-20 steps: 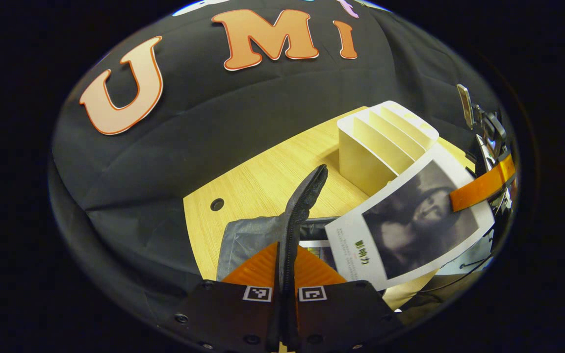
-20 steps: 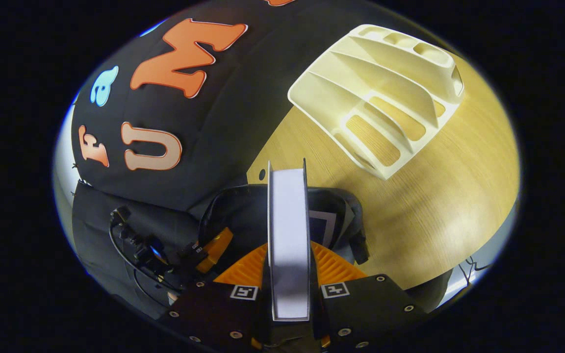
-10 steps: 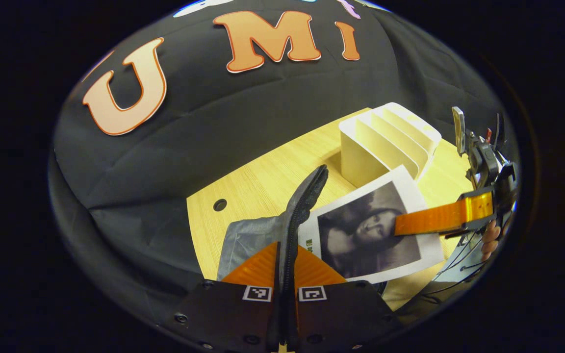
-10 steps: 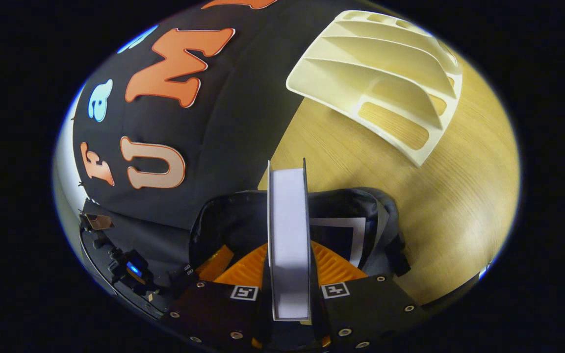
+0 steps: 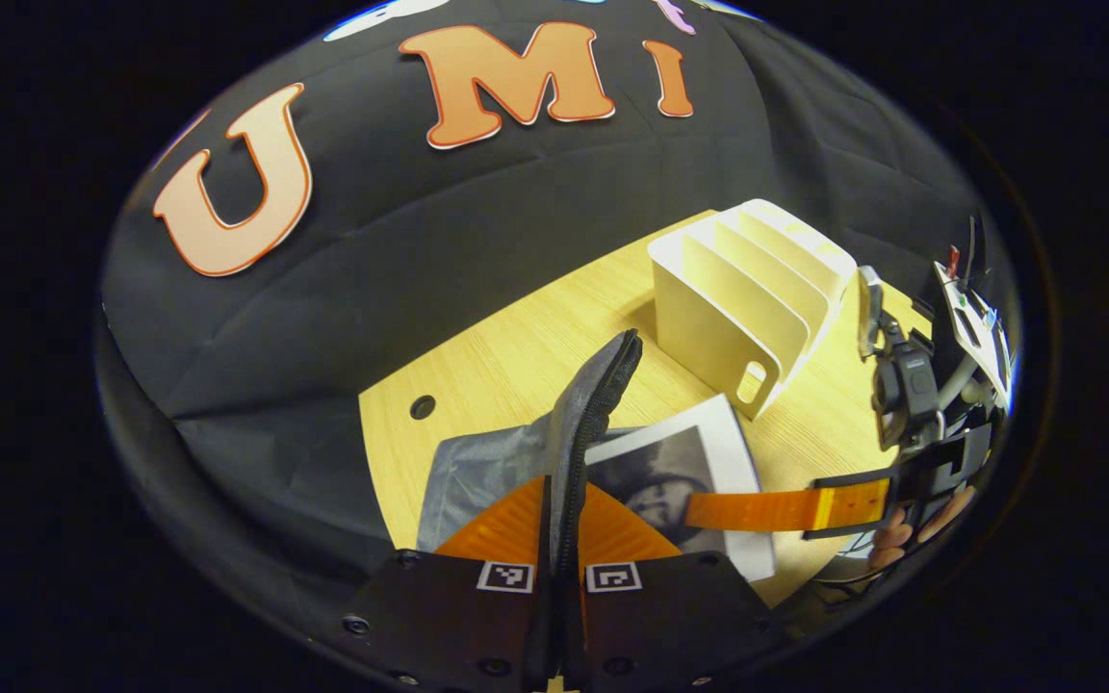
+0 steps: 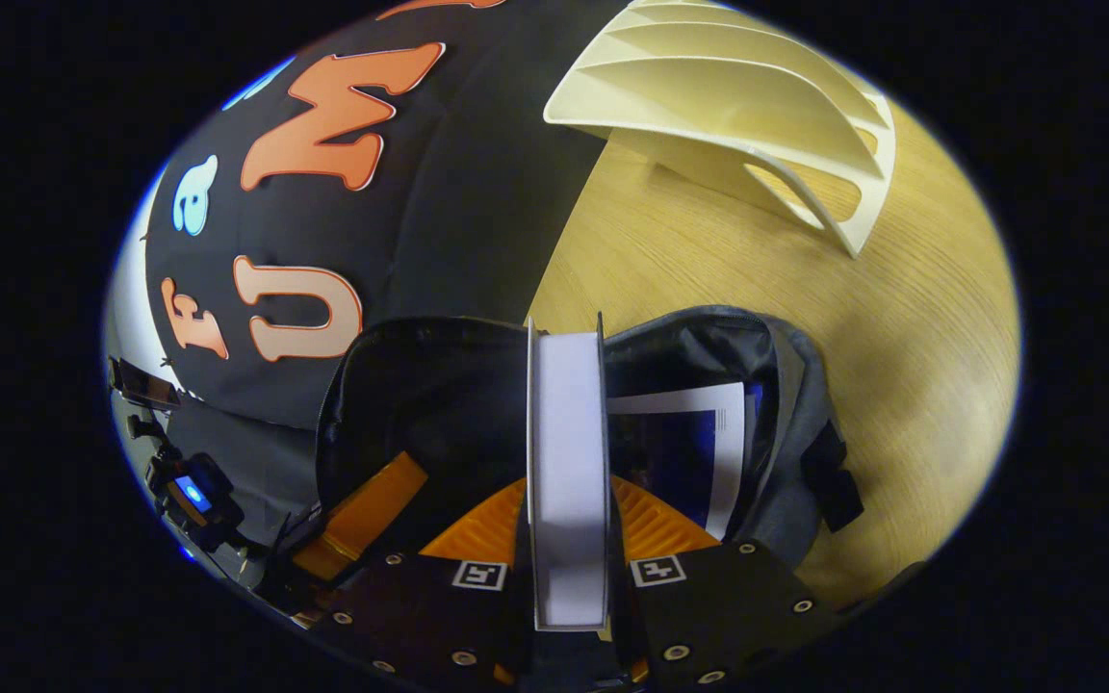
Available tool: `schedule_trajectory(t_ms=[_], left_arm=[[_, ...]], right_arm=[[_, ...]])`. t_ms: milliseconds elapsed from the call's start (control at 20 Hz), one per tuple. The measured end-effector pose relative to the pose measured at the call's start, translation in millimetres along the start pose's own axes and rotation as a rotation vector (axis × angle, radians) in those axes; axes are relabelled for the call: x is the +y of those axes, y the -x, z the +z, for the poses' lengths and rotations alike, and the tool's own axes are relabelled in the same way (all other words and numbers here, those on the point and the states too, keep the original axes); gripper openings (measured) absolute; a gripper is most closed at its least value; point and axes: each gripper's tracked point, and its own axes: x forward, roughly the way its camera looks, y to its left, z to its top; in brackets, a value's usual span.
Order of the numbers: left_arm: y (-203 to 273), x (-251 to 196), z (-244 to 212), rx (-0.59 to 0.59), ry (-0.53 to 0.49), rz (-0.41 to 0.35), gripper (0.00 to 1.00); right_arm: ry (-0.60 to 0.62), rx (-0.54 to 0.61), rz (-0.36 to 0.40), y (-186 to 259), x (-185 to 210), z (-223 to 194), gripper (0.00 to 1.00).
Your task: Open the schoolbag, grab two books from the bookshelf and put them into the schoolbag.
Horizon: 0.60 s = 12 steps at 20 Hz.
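The grey schoolbag (image 5: 477,472) lies on the wooden table, mouth open. My left gripper (image 5: 559,496) is shut on its zipper edge (image 5: 593,385) and holds that edge up. My right gripper (image 6: 567,486) is shut on a book (image 6: 566,423), seen edge-on over the open bag (image 6: 776,385). In the left gripper view that book (image 5: 699,452) has a dark portrait cover and slants down at the bag's mouth, with the right gripper (image 5: 709,510) clamped on it. A second book (image 6: 699,452) with a blue cover lies inside the bag. The left gripper (image 6: 391,476) shows at the bag's near rim.
The white slotted bookshelf (image 5: 747,298) stands on the table behind the bag, its slots bare (image 6: 737,87). The wooden table (image 6: 901,366) has a small round hole (image 5: 423,406) near its left edge. A hand (image 5: 911,529) grips the right tool.
The right gripper has carried the portrait book down and left, from beside the bookshelf to the bag's mouth. The left gripper has kept its hold on the zipper edge.
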Motion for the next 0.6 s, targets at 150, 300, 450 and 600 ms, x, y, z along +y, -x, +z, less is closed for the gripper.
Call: schedule_trajectory(t_ms=[150,300,450,600], left_arm=[[2,-13,-2,-0.001,0.014,-0.017,0.06],[-6,-17,-5,-0.003,0.041,-0.017,0.06],[-8,-18,-9,-0.004,0.078,0.016,0.06],[-9,-26,-18,-0.011,0.108,0.050,0.13]], right_arm=[[0.028,0.049,-0.031,-16,-8,-9,0.46],[0.075,0.115,-0.115,-24,-25,-17,0.47],[0.170,0.181,-0.212,-13,-39,-14,0.59],[0.300,0.183,-0.252,4,-50,0,0.85]])
